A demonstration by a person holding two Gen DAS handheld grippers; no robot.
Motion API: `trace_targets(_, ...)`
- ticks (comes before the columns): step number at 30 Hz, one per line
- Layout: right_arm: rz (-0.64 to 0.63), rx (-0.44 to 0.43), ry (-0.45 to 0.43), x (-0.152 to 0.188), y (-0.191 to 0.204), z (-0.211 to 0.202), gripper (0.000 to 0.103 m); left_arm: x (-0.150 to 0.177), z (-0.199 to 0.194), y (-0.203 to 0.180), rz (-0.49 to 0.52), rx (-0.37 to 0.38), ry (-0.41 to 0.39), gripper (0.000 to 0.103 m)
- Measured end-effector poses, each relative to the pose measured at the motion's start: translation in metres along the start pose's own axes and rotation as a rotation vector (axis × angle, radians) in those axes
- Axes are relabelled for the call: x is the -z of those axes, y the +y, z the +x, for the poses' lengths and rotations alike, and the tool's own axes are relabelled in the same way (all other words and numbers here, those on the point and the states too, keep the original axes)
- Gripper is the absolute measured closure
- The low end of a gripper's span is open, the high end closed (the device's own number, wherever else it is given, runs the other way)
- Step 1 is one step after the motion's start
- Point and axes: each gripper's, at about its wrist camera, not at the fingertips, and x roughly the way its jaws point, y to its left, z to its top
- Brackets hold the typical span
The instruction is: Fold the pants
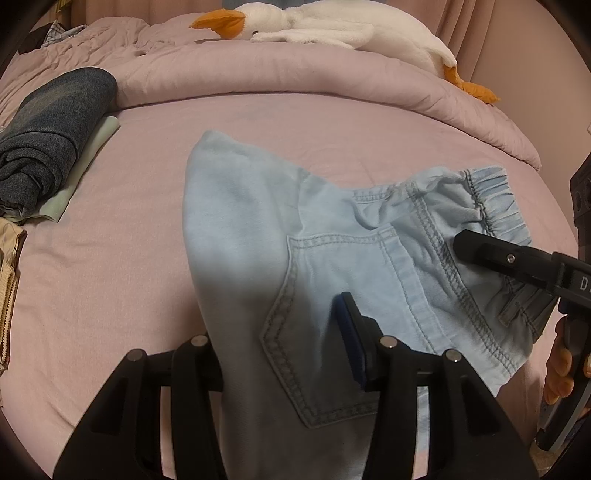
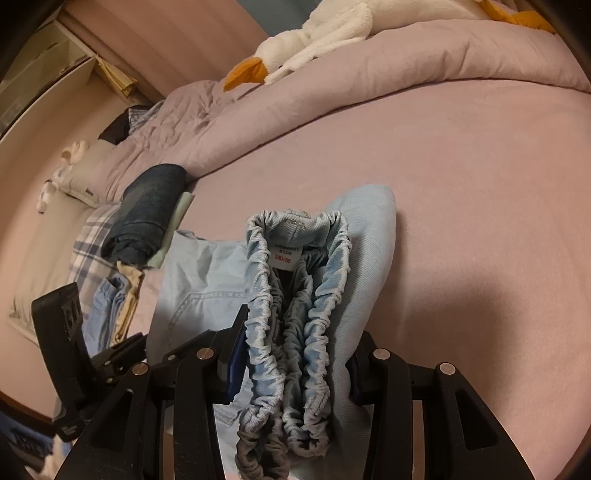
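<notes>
Light blue denim pants (image 1: 240, 206) with an elastic waistband (image 1: 495, 206) hang folded just above the pink bed sheet (image 1: 110, 258). My left gripper (image 1: 277, 325) is shut on the pants beside the back pocket (image 1: 332, 295), and the cloth drapes over its left finger. My right gripper (image 1: 476, 251) reaches in from the right and clamps the waistband end. In the right wrist view the gathered waistband (image 2: 299, 295), size label showing, is pinched in my right gripper (image 2: 295, 350). The pants (image 2: 369, 229) trail ahead, and my left gripper (image 2: 110, 354) is at the lower left.
Folded dark jeans (image 1: 51, 140) lie on a pale green garment (image 1: 85, 166) at the left. A rolled pink duvet (image 1: 295, 77) and a white plush goose (image 1: 332, 26) cross the back. More folded clothes (image 2: 110, 306) sit near the bed's edge. A hand (image 1: 557, 369) holds the right gripper.
</notes>
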Motion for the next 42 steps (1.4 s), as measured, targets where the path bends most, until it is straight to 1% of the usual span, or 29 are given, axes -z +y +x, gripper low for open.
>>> trace_targets(16, 0.011, 0.000, 0.006, -0.0006, -0.0026, 0.0014, 0.060, 0.0006, 0.0018, 0.0010, -0.003, 0.000, 0.003, 0.053)
trace_targets(23, 0.035, 0.004, 0.012, -0.0005, -0.0077, 0.0026, 0.060, 0.0004, 0.0030, 0.0024, -0.006, -0.001, 0.010, 0.050)
trace_targets(42, 0.035, 0.041, 0.029, -0.0009, -0.0082, 0.0059, 0.059, -0.0019, 0.0062, 0.0052, -0.004, -0.009, 0.019, 0.047)
